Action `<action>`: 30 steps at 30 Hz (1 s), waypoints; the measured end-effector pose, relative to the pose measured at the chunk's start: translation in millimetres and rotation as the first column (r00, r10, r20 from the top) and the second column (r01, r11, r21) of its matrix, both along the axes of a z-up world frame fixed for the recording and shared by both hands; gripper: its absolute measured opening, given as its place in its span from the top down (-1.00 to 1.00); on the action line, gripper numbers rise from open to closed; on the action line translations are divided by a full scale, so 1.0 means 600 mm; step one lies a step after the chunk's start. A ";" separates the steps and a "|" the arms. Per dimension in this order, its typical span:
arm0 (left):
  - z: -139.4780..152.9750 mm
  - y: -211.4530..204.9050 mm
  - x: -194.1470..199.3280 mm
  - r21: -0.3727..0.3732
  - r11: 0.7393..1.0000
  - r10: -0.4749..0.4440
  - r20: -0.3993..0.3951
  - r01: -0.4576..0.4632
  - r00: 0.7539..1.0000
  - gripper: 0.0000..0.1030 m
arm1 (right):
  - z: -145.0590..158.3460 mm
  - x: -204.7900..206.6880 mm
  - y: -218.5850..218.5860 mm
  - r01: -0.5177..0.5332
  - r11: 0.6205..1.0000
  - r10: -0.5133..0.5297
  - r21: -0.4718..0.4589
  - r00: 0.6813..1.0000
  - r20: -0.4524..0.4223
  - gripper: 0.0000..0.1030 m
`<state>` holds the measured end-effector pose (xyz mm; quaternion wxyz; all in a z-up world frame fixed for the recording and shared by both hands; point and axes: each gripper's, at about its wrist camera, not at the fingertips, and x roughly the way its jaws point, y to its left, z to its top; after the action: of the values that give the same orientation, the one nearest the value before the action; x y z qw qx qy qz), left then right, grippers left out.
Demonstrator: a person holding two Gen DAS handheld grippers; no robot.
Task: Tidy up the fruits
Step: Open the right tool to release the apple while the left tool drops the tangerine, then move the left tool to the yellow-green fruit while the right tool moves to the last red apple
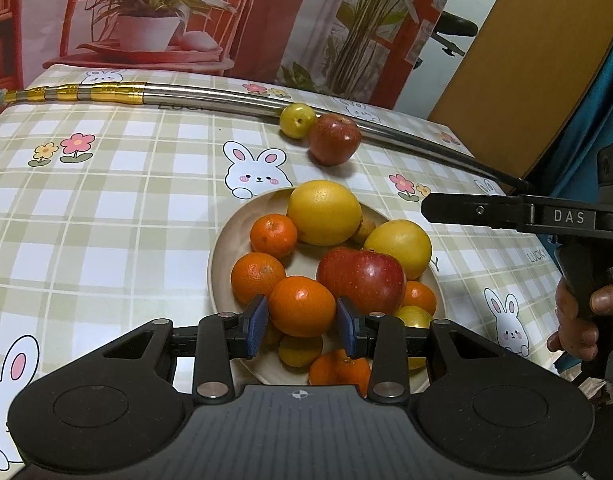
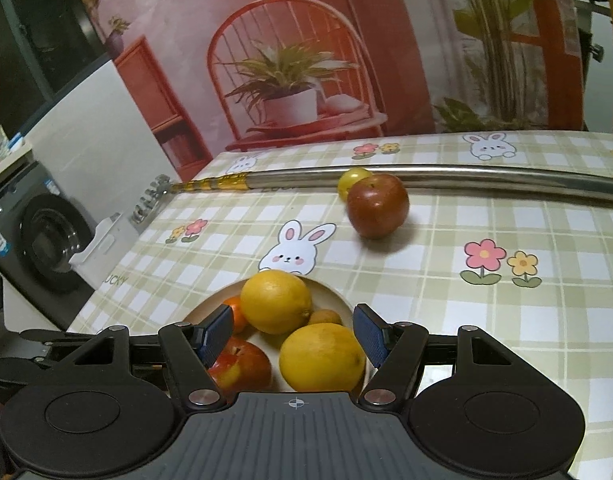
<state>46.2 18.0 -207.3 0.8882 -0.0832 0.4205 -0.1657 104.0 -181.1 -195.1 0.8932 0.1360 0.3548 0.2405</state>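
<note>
- The left gripper (image 1: 302,322) has its blue pads pressed on both sides of a mandarin (image 1: 302,306), above the plate (image 1: 222,256).
- The right gripper (image 2: 292,334) stands apart and holds nothing, with a lemon (image 2: 321,357) under it.
- Risk: the round mandarin may slip out and knock the piled fruit.
- Only the left view shows the hand (image 1: 578,320).

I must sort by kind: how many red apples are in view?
2. One red apple lies on the plate, among the oranges. The other apple lies on the tablecloth, touching a small yellow fruit. Others may be hidden.
</note>
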 end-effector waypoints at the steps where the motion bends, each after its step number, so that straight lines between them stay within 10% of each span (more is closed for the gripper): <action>1: 0.000 -0.001 -0.001 0.002 1.000 -0.001 0.001 0.001 1.000 0.23 | -0.001 0.000 -0.001 0.005 1.000 -0.005 0.002 1.000 -0.002 -0.23; 30: 0.099 0.051 0.034 0.048 0.988 0.134 0.172 -0.144 0.976 0.00 | 0.056 0.047 -0.079 0.167 0.986 -0.162 -0.025 0.977 0.141 -0.23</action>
<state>66.8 48.9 -148.2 0.9321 -0.0714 0.3417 -0.0967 132.0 -228.7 -161.8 0.9348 0.1313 0.2839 0.1681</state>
